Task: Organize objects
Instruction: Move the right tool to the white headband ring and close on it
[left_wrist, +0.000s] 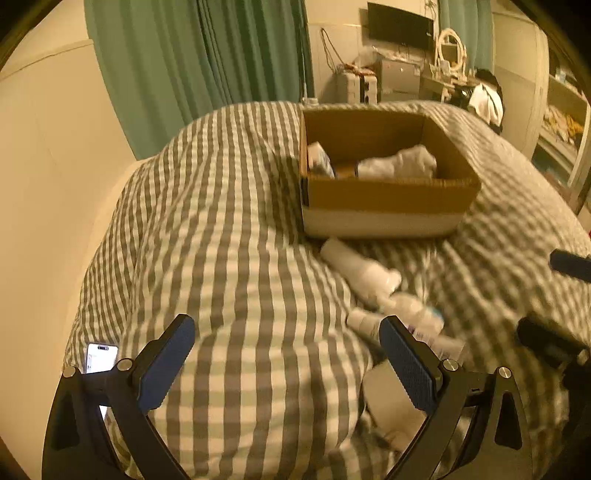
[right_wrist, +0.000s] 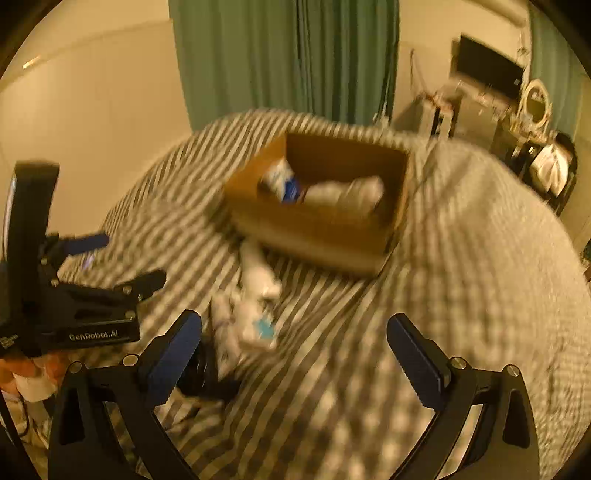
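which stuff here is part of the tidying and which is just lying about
Part of the job:
- cardboard box, already holding a few items
- white bottles lying on the bed in front of the box
- left gripper and right gripper, both open

Lying about:
- phone
- checked duvet
- green curtain

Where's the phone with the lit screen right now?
In the left wrist view, the lit phone lies at the checked duvet's lower-left edge, behind the left gripper's left finger.
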